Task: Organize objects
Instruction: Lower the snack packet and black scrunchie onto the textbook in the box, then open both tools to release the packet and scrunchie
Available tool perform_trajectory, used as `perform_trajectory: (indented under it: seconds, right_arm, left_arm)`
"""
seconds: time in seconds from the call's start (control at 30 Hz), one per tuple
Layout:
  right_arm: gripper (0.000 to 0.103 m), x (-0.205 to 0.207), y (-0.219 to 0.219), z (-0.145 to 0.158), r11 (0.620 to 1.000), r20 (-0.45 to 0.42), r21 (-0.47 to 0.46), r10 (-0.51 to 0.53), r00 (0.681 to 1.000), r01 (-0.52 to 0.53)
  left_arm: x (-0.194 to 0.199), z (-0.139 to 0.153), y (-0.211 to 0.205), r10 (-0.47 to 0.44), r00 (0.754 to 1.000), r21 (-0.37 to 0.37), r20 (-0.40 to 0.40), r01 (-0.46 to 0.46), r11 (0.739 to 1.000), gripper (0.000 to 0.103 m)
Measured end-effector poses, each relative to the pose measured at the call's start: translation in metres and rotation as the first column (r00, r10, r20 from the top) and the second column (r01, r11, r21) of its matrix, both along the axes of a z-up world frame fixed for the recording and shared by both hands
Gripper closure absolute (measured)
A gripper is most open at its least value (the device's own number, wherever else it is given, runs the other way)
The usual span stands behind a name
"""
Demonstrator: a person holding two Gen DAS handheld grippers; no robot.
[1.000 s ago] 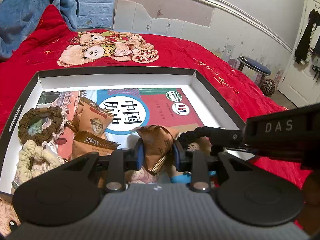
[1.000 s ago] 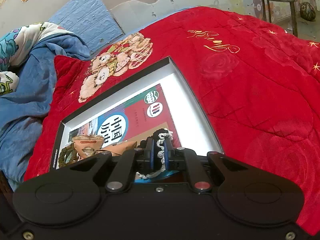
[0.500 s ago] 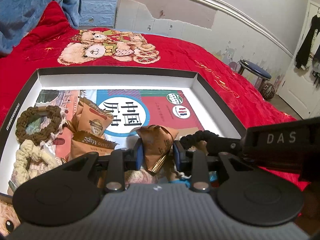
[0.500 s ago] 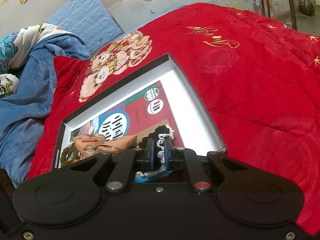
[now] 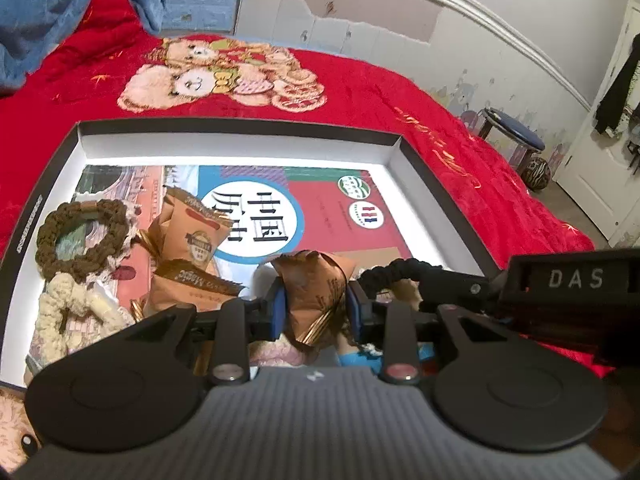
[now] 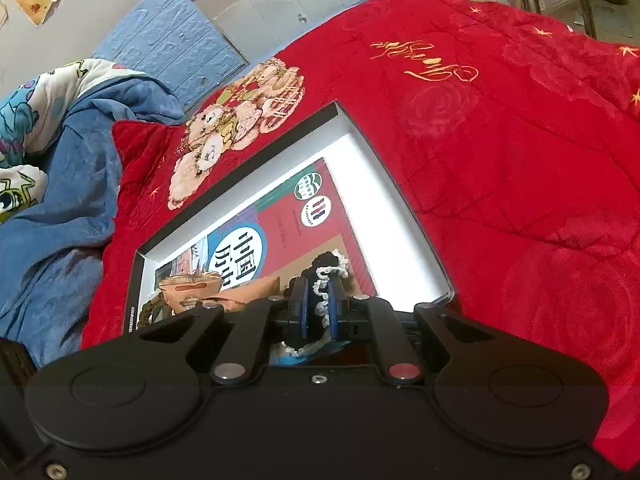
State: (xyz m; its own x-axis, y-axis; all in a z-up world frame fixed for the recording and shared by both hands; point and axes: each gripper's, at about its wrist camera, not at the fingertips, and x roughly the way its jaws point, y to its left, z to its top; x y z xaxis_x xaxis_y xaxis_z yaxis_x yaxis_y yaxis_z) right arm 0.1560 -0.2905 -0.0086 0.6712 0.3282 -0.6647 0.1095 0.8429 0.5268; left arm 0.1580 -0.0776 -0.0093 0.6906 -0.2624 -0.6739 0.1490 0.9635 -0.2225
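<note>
A shallow white box with a black rim (image 5: 240,125) lies on the red bedspread, with a book (image 5: 320,216) flat inside it. My left gripper (image 5: 316,298) is shut on a brown snack packet (image 5: 316,288) over the box's near edge. My right gripper (image 6: 319,306) is shut on a black and white crocheted hair tie (image 6: 326,276); it also shows in the left wrist view (image 5: 396,270). Two more brown packets (image 5: 192,236) lie on the book. A brown braided ring (image 5: 80,236) and a cream one (image 5: 68,300) lie at the box's left.
The red bedspread (image 6: 520,140) surrounds the box. A blue blanket (image 6: 60,168) is heaped at the far left. A stool (image 5: 512,136) stands by the wall on the right, near a white door (image 5: 600,140).
Both grippers have moved a little nearer over the box, still holding the packet and the hair tie. The things in the box have not moved.
</note>
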Motion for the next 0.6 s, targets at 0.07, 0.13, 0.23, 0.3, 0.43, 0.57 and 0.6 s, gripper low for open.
perform_trajectory:
  seconds: [0.07,0.13,0.23,0.3,0.43,0.57,0.6]
  right_arm:
    - [0.092,0.001,0.001,-0.001,1.0,-0.008,-0.017,0.0,1.0,0.0]
    - [0.092,0.001,0.0,-0.002,1.0,-0.02,-0.023,-0.002,1.0,0.002]
    - [0.092,0.001,0.0,-0.002,1.0,-0.019,-0.022,-0.001,1.0,0.0]
    - [0.092,0.001,0.001,-0.002,0.999,-0.014,-0.034,0.003,1.0,-0.003]
    - [0.092,0.001,0.002,-0.003,0.999,-0.019,-0.039,0.014,1.0,-0.015]
    - [0.087,-0.002,0.004,0.001,0.998,-0.004,-0.057,0.032,0.999,-0.032]
    - [0.087,-0.003,0.005,0.003,0.997,0.0,-0.076,0.033,0.999,-0.033]
  left_arm:
    - [0.001,0.002,0.0,-0.01,1.0,0.011,-0.016,0.01,1.0,0.062]
    - [0.001,0.004,0.001,-0.007,0.999,0.013,-0.031,0.007,1.0,0.061]
    - [0.001,0.003,0.001,-0.011,0.999,0.013,-0.035,0.012,1.0,0.055]
    - [0.001,0.004,0.0,-0.011,0.999,0.015,-0.037,0.012,1.0,0.052]
    - [0.002,0.004,0.001,0.001,0.999,0.005,-0.041,-0.001,1.0,0.052]
    - [0.002,0.009,0.007,0.003,0.997,-0.033,-0.072,-0.005,0.999,0.044]
    - [0.002,0.012,0.01,-0.001,0.997,-0.048,-0.079,-0.003,0.999,0.038]
